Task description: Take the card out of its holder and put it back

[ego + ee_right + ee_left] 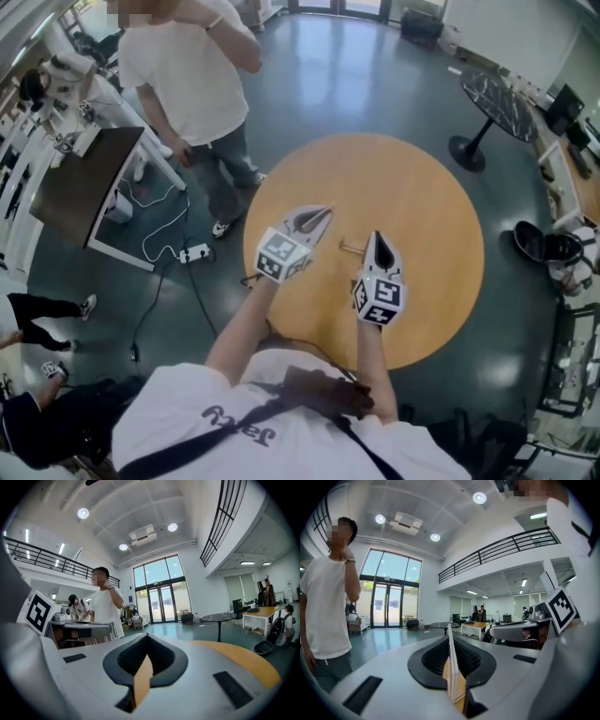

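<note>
Pinching the card (pixel 450 667) edge-on, left claw (pixel 319 216) sits clamped on it. Right claw (pixel 378 242) closed, empty. Card likely thin, light, flexible; hold flat faces near one edge.

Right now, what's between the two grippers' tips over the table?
Head view: one small wooden piece, probably the holder, next to the right gripper. Towards the left gripper, only bare table shows.

White T-shirt (pixel 178 394) with dark lettering, black strap (pixel 159 455); pale grey left gripper (pixel 319 214) and right gripper (pixel 378 240), black-and-white marker cubes (pixel 281 255).
</note>
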`<action>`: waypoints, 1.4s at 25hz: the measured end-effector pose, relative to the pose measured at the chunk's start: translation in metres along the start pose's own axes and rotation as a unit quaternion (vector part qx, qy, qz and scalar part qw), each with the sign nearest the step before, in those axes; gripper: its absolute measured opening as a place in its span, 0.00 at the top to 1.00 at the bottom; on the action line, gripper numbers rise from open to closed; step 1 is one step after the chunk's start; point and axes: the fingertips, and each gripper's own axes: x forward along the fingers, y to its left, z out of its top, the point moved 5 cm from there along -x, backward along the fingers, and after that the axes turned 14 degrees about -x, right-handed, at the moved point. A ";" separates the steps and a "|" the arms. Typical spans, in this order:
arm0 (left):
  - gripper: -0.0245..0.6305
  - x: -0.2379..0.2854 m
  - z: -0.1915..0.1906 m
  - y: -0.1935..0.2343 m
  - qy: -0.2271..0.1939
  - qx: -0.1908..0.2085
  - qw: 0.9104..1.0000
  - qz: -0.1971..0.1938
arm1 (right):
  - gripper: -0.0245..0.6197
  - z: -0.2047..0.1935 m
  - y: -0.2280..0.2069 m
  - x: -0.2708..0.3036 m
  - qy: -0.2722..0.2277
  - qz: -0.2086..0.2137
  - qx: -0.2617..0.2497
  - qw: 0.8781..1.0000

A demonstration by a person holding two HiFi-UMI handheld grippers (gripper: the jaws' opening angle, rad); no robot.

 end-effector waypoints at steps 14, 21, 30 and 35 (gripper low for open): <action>0.92 0.059 -0.017 0.019 0.065 0.018 0.994 -0.083 | 0.94 -0.030 -0.017 0.009 0.059 -0.009 0.016 0.998; 0.92 0.087 -0.032 0.014 0.097 0.017 0.981 -0.170 | 0.94 -0.039 -0.018 0.013 0.069 -0.009 0.017 0.997; 0.92 0.115 -0.065 -0.004 0.146 0.051 0.935 -0.320 | 0.94 -0.058 -0.020 0.011 0.078 0.021 0.044 0.996; 0.92 0.126 -0.083 -0.009 0.165 0.062 0.914 -0.365 | 0.94 -0.070 -0.023 0.008 0.089 0.019 0.043 0.995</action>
